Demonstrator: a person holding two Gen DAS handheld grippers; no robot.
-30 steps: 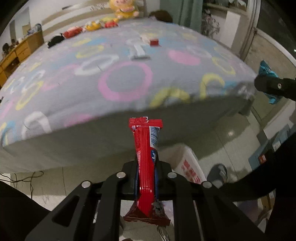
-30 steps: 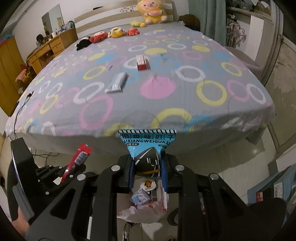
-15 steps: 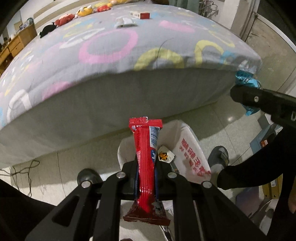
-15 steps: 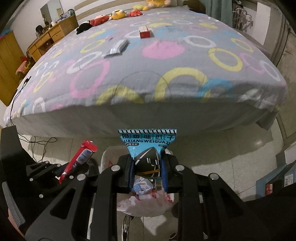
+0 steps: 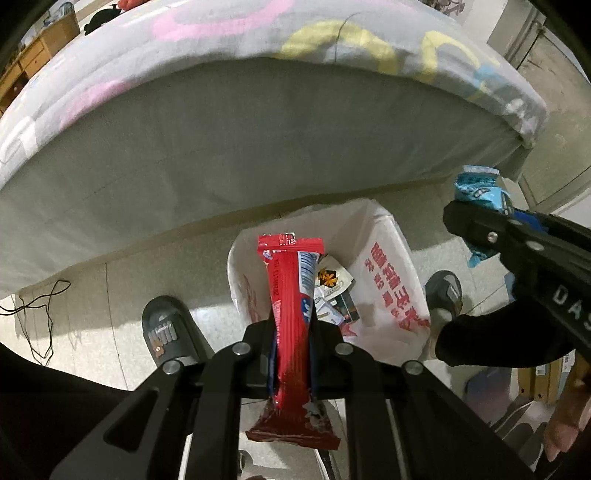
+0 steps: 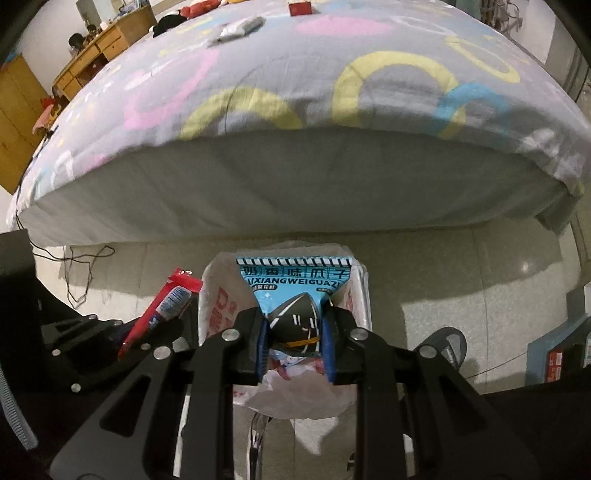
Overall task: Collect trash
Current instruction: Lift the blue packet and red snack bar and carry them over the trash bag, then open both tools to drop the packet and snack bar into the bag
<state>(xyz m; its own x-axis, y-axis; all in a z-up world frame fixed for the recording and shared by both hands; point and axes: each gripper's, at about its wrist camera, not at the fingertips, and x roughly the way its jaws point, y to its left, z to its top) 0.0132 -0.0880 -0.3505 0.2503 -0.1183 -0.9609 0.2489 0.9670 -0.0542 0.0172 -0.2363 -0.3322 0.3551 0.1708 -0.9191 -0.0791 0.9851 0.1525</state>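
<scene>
- Trash in both your claws: red wrapper (image 5: 291, 314) clamped in your left claw (image 5: 291, 325), blue seed packet (image 6: 293, 295) clamped in your right claw (image 6: 293, 332).
- Red wrapper stands lengthwise between the pads, top end sticking out past the fingertips, crimped tail hanging behind them.
- Blue packet is pinched at its narrow part; its printed top edge fans out above the pads.
- Both claws point steeply down over the white bag-lined bin (image 5: 388, 266) on the tiled floor (image 5: 110, 288), just off the foot of the bed (image 6: 295, 184).
- Bin already holds several small wrappers (image 5: 332, 280).
- From the left view, your right claw sits to the right of the bin, blue packet near its rim.
- Your slippers (image 5: 166, 328) stand either side of the bin.
- Up on the bed: a silver packet (image 6: 240, 27) and a red box (image 6: 300, 7), well apart from the bin.
</scene>
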